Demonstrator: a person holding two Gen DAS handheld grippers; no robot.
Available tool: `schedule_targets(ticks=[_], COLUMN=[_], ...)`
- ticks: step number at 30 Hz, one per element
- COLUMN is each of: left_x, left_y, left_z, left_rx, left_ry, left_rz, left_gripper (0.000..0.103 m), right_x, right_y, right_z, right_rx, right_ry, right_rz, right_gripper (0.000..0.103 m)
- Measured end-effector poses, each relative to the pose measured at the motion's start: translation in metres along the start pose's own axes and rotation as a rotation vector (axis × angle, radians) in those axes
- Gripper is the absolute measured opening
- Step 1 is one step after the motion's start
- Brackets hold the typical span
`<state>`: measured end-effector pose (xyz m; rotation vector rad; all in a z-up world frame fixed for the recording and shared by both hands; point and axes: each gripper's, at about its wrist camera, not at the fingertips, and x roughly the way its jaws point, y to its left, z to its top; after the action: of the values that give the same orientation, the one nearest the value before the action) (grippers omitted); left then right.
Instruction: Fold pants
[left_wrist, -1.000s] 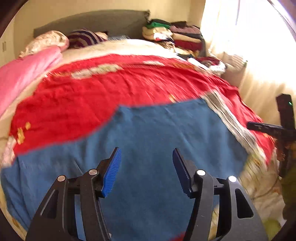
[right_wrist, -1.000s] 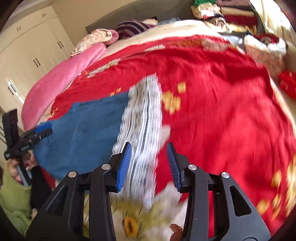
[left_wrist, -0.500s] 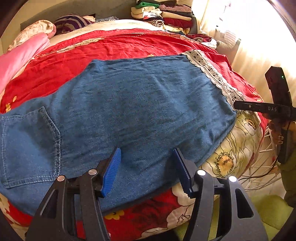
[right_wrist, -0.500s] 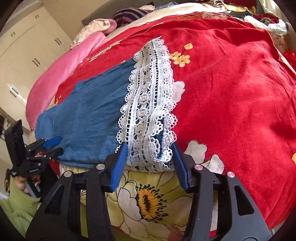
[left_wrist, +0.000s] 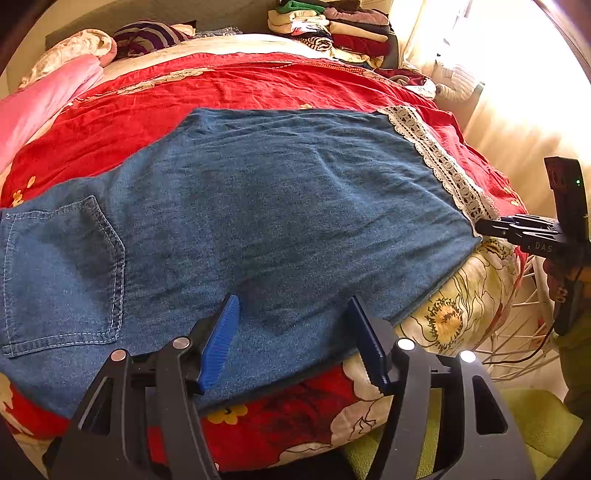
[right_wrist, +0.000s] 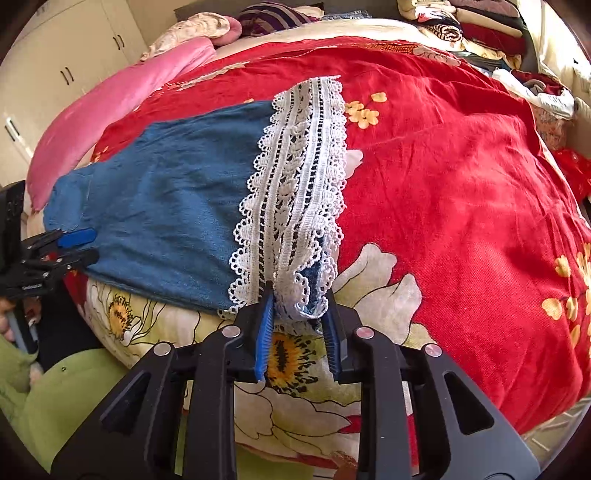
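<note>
Blue denim pants (left_wrist: 258, 206) lie flat across the near side of a bed with a red flowered cover (left_wrist: 221, 88), a back pocket (left_wrist: 62, 273) at the left and a white lace hem (left_wrist: 439, 162) at the right. My left gripper (left_wrist: 291, 314) is open over the pants' near edge, mid-leg. My right gripper (right_wrist: 300, 299) is open, its blue pads either side of the near corner of the lace hem (right_wrist: 295, 199), which bunches up between them. The right gripper shows in the left wrist view (left_wrist: 517, 229), the left gripper in the right wrist view (right_wrist: 74, 247).
A pink quilt (right_wrist: 110, 103) lies along the bed's left side, pillows (left_wrist: 147, 37) at the head. A pile of folded clothes (left_wrist: 332, 26) sits at the far right corner. White wardrobes (right_wrist: 74, 48) stand at the left. A bright curtain (left_wrist: 517, 92) hangs at the right.
Both grippers dropped toward the bed's near edge. The right gripper has narrowed around the lace hem corner. The left gripper stays open over the pants' edge.
</note>
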<state>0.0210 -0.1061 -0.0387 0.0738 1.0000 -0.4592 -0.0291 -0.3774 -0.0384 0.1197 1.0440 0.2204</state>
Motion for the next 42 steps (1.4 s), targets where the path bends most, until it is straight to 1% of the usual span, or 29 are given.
schedule_targets(ticks=[2,4,6,7,9,12,15,18,23,25,27,29,35,39,42], left_x=[-0.001,-0.002,-0.002,-0.002,-0.003,-0.004,-0.005,-0.008,-0.019,-0.022,-0.025,-0.025,-0.022,-0.011,-0.004], left_y=[0.0,0.0,0.0,0.0,0.0,0.0,0.0,0.0,-0.002,-0.003,-0.004,-0.005,-0.004,0.0,0.005], left_z=[-0.001,-0.001,-0.001,-0.001,-0.002,-0.002,-0.002,-0.002,0.0,0.001,0.002,0.002,0.002,-0.001,-0.004], left_rx=[-0.001,-0.003,-0.003,-0.004,-0.005,-0.007,-0.009,-0.014,-0.009,-0.006,0.0,0.007,0.021,0.019,-0.005], left_ry=[-0.001,-0.002,-0.002,-0.003,-0.005,-0.006,-0.009,-0.013,-0.043,-0.051,-0.06,-0.063,-0.054,-0.011,0.015], left_rz=[0.003,0.005,0.006,0.007,0.009,0.012,0.015,0.024,0.032,0.036,0.048,0.065,0.091,0.118,0.111], left_gripper=[0.06,0.06,0.06,0.06,0.06,0.06,0.06,0.067,0.067,0.068,0.076,0.076,0.077,0.077,0.077], right_x=[-0.004,-0.011,-0.019,-0.023,-0.032,-0.044,-0.052,-0.051,-0.04,-0.032,-0.026,-0.017,0.006,0.026,0.029], right_y=[-0.001,-0.003,-0.006,-0.006,-0.004,0.005,0.021,0.038,0.061,0.069,0.076,0.083,0.1,0.097,0.093], right_z=[0.001,0.004,0.004,0.006,0.007,0.01,0.015,0.021,0.025,0.026,0.025,0.025,0.022,0.018,0.016], right_rx=[-0.001,0.01,0.018,0.019,0.019,0.004,-0.036,-0.072,-0.108,-0.117,-0.121,-0.133,-0.148,-0.126,-0.106], right_ry=[-0.001,-0.009,-0.028,-0.038,-0.072,-0.126,-0.173,-0.192,-0.185,-0.174,-0.166,-0.144,-0.083,-0.007,-0.006], right_rz=[-0.006,-0.024,-0.028,-0.031,-0.03,-0.027,-0.021,-0.006,0.027,0.035,0.042,0.054,0.035,-0.006,0.003], right_gripper=[0.025,0.041,0.045,0.049,0.053,0.062,0.065,0.069,0.071,0.071,0.072,0.072,0.072,0.072,0.072])
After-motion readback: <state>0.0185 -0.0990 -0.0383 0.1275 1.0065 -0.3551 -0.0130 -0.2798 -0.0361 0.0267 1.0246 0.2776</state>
